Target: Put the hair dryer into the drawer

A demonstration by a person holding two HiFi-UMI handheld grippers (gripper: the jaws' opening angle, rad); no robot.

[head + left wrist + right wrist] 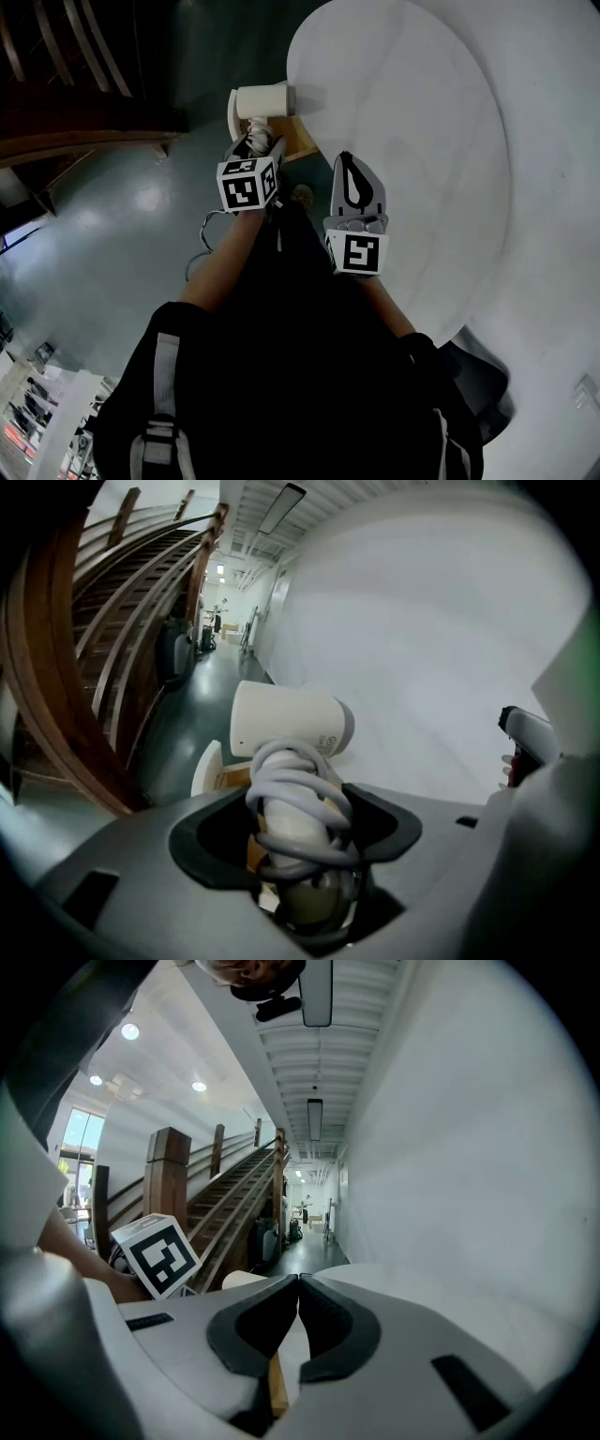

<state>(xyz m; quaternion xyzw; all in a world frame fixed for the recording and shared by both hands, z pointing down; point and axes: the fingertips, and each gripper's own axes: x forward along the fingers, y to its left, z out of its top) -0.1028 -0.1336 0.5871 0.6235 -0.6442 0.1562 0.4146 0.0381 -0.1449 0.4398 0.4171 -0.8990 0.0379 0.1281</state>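
Observation:
The white hair dryer (291, 731) has its grey cord wound round the handle. My left gripper (298, 803) is shut on that wrapped handle, and the dryer's barrel lies level above the jaws. Seen from the head view, the hair dryer (265, 99) hangs in the left gripper (255, 133) over the open drawer (302, 142), whose wooden inside shows below. The drawer's white front (206, 766) and wooden inside appear just beneath the dryer. My right gripper (349, 161) is beside it to the right, shut with nothing held; its jaw tips meet in the right gripper view (298, 1281).
A white, round-edged cabinet (422, 141) fills the right side, and the drawer comes out of it. A wooden staircase (84, 667) rises on the left over a grey-green floor (122, 216). The left gripper's marker cube (157, 1252) shows beside the right jaws.

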